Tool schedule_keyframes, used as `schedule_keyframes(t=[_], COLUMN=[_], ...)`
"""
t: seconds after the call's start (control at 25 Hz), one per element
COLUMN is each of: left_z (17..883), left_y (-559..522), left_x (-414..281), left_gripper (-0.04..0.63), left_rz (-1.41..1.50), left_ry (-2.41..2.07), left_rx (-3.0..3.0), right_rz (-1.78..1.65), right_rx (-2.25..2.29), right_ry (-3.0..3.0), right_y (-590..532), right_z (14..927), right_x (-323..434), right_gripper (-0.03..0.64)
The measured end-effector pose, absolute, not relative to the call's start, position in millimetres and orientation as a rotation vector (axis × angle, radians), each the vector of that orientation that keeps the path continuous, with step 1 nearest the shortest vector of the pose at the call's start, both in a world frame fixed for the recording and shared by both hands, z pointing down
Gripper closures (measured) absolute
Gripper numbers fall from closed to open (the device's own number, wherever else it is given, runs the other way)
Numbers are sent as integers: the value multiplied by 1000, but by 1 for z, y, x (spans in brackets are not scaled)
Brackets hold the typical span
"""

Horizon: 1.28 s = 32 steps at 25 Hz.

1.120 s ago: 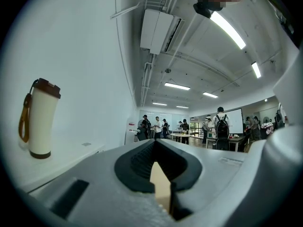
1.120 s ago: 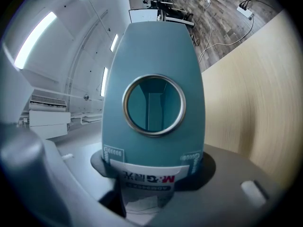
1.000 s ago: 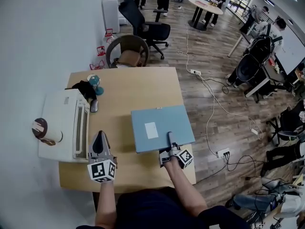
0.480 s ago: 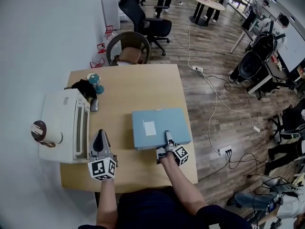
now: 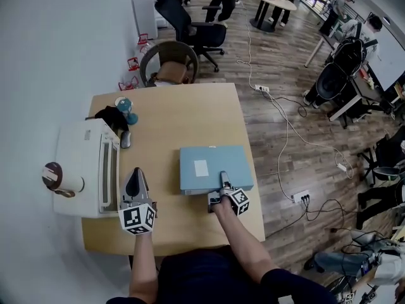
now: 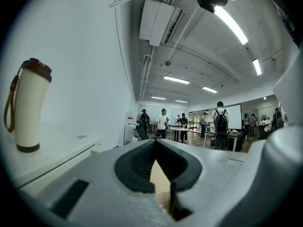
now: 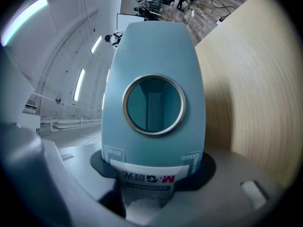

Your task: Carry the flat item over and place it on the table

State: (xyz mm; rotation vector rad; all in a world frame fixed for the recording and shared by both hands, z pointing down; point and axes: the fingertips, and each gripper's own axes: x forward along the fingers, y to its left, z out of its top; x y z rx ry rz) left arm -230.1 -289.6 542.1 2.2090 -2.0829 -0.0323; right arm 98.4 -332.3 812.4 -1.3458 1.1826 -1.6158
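Nearest, the left gripper hovers over the near part of the table, just beside the white printer, with its jaws closed together on nothing. To its right, the right gripper is clamped on the near spine of the blue folder, below its ring hole. The folder lies flat over the table's right side, probably resting on the wood, though contact is hard to judge. A cream tumbler stands on the printer. Beyond the table sits a brown chair.
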Motion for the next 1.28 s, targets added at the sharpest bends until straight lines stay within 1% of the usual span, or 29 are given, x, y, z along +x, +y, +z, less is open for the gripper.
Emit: schedule_keyframes(t=[0.2,0.44,0.56,0.6,0.64,0.68,0.76,0.88,1.04,1.16,1.28], left_z=[536,539,540,540,540,540,540,542,544,545,543], left_y=[-294,-294,-294,-294,-293,-293,-291,-289,-285,-283,-282], left_x=[-225,-226,-227,-227,-227,-227,-225,-223,-225,-226,-230], left_gripper=[600,600,600,600,600,600,600,600,600,600,600], left_rz=[26,9,8,11,13,14,8,7,-1,-16,-71], left_ry=[-2099,-2091,-2089,-2093,-2098,-2100,-2099,-2087,-2083,-2078,-2075], left_rx=[2277,2255,2256,2259,2261,2262,2257,2257,2242,2224,2197], right_rz=[-1671,-1675,-1708,-1725,-1745,-1768,-1824,-1913,-2004,-1993,-1957], right_rx=[-1355,-1359,-1368,-1371,-1382,-1406,-1468,-1574,-1705,-1767,-1710], right_ry=[1197,1174,1141,1126,1117,1118,1121,1041,981,1012,1019], right_y=[-336,-341,-343,-344,-343,-343,-339,-326,-311,-312,-317], right_z=[821,823,825,827,829,831,835,844,844,833,816], right_x=[89,88,88,88,87,87,86,86,87,91,89], right_gripper=[333,334,315,285,234,217,137,51,12,12,12])
